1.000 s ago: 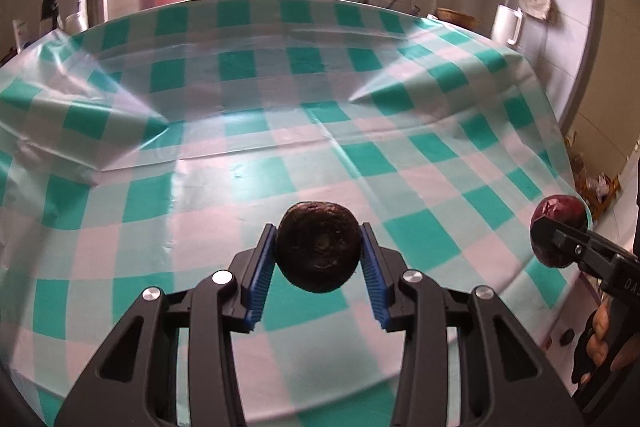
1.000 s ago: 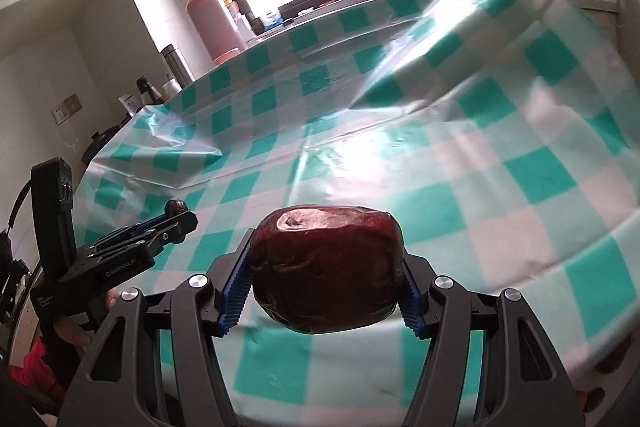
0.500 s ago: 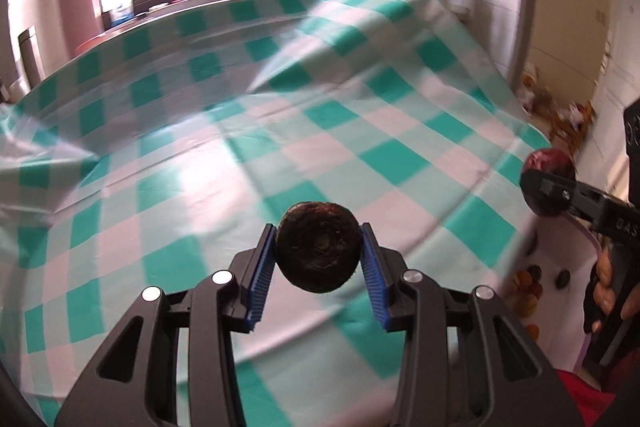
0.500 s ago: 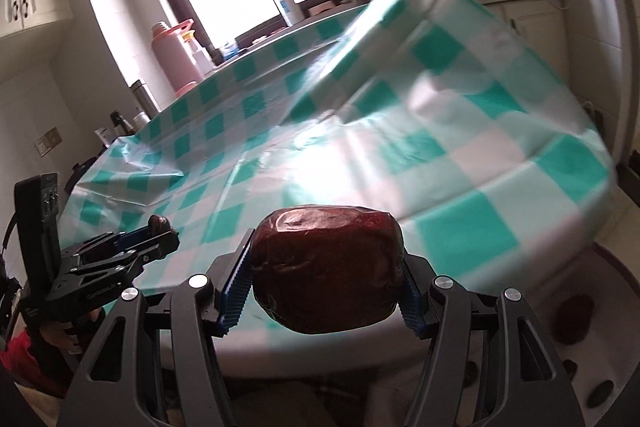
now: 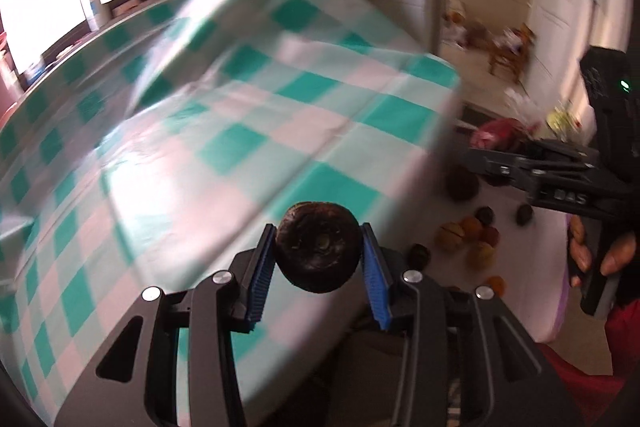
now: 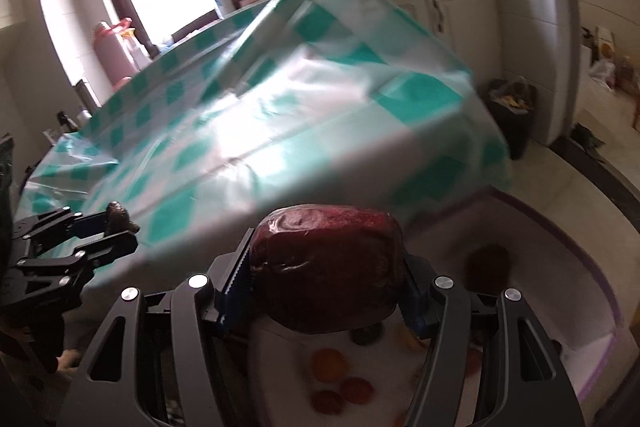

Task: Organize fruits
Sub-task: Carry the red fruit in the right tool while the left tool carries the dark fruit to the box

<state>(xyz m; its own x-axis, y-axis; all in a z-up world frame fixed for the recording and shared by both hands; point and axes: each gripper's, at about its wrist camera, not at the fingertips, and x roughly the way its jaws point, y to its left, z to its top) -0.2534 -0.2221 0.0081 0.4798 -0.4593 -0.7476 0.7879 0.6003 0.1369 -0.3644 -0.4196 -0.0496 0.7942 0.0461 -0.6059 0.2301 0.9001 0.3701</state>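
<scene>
- Holding a small dark round fruit in my left claw, I note in the left wrist view that both blue pads press its sides; the jaws stand narrow, closed on it.
- Ahead of and below this claw lies the checked tablecloth, blurred. To its right, lower down, small orange and dark fruits lie loose in a white tub.
- Further right, my right claw carries a reddish fruit, gripped by my hand.
- In the right wrist view, my right claw is closed at a mid width on a large dark red fruit, pads against both sides.
- Beneath it sits the white tub, holding orange fruits. My left claw shows at left, fruit between its fingers.
</scene>
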